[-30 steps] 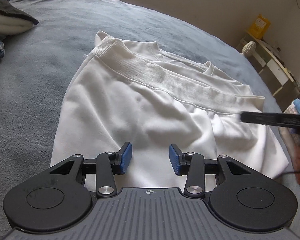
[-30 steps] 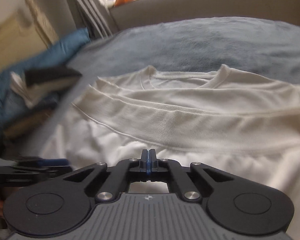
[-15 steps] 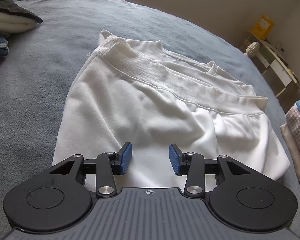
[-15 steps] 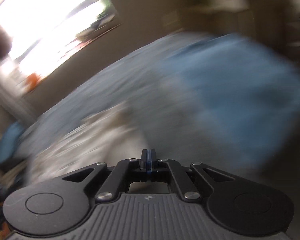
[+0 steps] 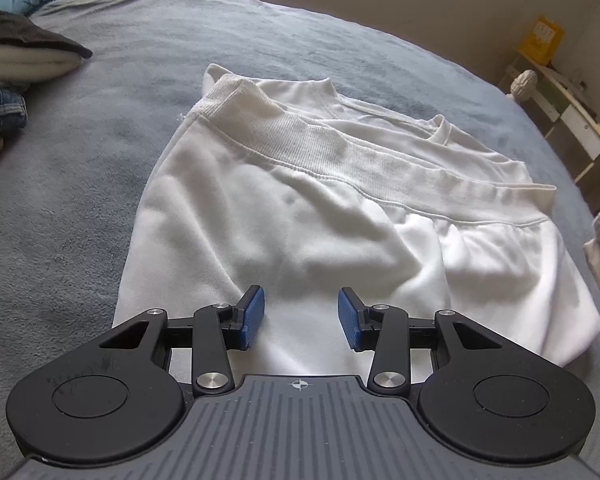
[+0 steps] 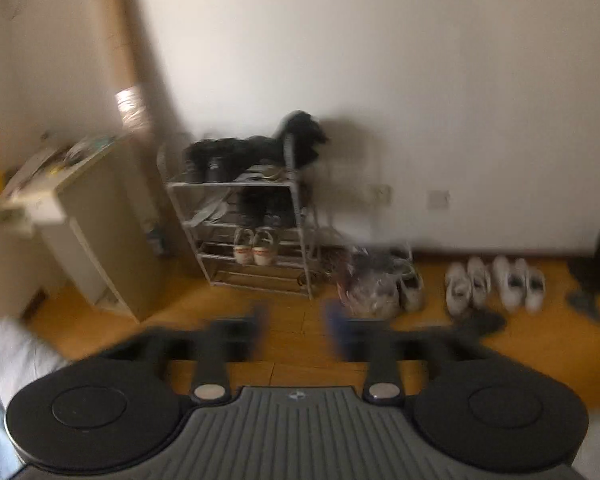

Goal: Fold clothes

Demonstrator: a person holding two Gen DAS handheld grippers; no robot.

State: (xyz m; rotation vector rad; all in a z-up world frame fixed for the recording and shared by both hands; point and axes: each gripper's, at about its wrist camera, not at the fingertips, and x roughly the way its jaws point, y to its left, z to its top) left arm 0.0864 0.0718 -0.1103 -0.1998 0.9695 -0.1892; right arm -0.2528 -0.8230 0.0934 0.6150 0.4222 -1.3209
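The white cotton sweatshirt point(image 5: 332, 216) is seen folded hem-to-collar on the grey bed blanket point(image 5: 100, 140); further folds seem left. Over its near edge the left gripper point(image 5: 301, 318) is held wide apart and empty; the right gripper point(image 6: 294, 326), aimed away from it, is blurred, parted and empty.

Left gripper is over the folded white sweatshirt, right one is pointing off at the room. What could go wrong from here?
1. The right gripper is open, blurred with motion and faces a shoe rack, not the bed; swinging in blind, it may snag the fold.
2. The left gripper is open above the white sweatshirt; closing here would likely pinch only the top layer and pull the fold apart.
3. The ribbed hem lies skewed, so the next fold may come out crooked.
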